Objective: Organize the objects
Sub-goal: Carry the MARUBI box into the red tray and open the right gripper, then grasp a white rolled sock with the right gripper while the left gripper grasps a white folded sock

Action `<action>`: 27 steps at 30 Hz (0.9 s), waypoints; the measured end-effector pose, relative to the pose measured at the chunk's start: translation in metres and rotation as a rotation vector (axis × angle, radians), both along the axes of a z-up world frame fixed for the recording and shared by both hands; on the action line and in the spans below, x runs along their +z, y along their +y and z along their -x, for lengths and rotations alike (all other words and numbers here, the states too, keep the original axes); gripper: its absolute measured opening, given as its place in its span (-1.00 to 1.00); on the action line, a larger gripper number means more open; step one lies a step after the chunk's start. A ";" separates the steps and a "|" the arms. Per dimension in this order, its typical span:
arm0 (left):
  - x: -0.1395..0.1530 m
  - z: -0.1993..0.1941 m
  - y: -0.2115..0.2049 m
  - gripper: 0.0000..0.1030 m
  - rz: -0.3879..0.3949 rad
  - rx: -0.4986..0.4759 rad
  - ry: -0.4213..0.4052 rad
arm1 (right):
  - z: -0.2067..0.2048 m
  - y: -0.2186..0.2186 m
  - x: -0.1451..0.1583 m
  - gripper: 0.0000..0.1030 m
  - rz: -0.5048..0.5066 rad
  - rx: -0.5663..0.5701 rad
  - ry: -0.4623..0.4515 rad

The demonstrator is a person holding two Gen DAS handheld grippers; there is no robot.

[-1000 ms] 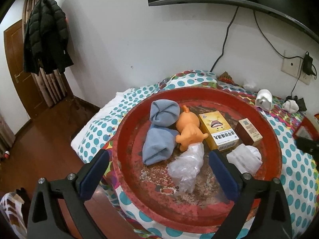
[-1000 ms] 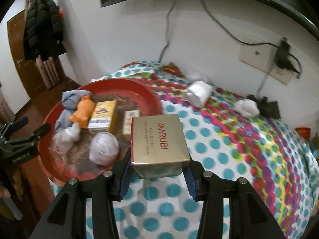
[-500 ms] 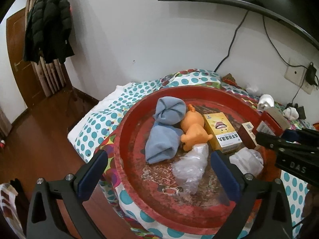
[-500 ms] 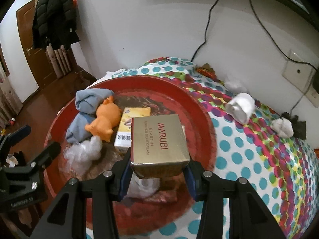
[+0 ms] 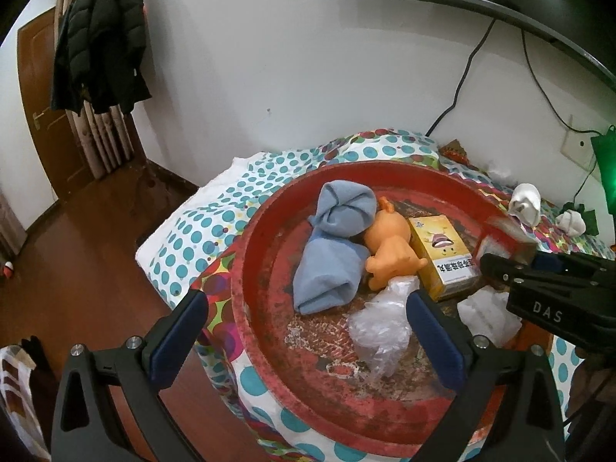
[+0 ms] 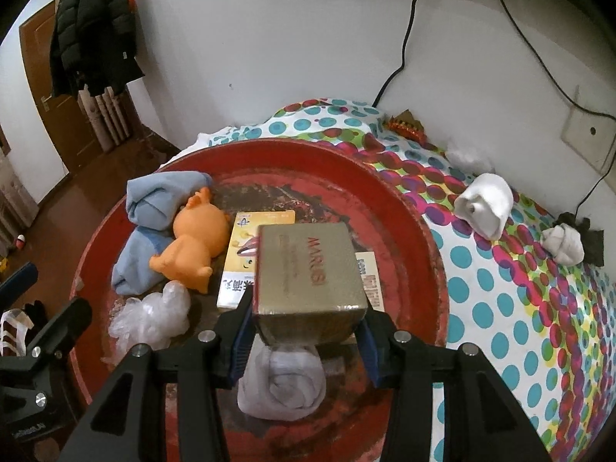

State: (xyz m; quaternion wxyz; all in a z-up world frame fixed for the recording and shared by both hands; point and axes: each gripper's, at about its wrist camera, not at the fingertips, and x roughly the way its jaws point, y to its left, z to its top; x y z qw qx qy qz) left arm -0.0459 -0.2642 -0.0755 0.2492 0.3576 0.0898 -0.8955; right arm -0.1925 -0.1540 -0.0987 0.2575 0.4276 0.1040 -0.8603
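Over the red tray (image 6: pixel 415 208) on a dotted bedspread (image 6: pixel 500 308), right claw (image 6: pixel 306 327) easing apart around gold box (image 6: pixel 308 265), left claw (image 5: pixel 304 331) apart.

A gold box (image 6: pixel 310 269) printed with red "MARUBI" lettering sits tilted between the right gripper's blue pads, over the worn red round tray (image 6: pixel 423 231). In the tray lie a folded blue cloth (image 6: pixel 154 208), an orange toy animal (image 6: pixel 192 242) on its side touching the cloth, a yellow box (image 6: pixel 246 254) lying flat, crumpled clear plastic (image 6: pixel 150 315) and a rolled white sock (image 6: pixel 281 381) below the gold box.
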 end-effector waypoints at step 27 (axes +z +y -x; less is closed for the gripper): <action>-0.018 0.010 0.017 1.00 0.084 -0.012 -0.031 | 0.135 0.232 -0.012 0.12 0.026 -0.496 0.049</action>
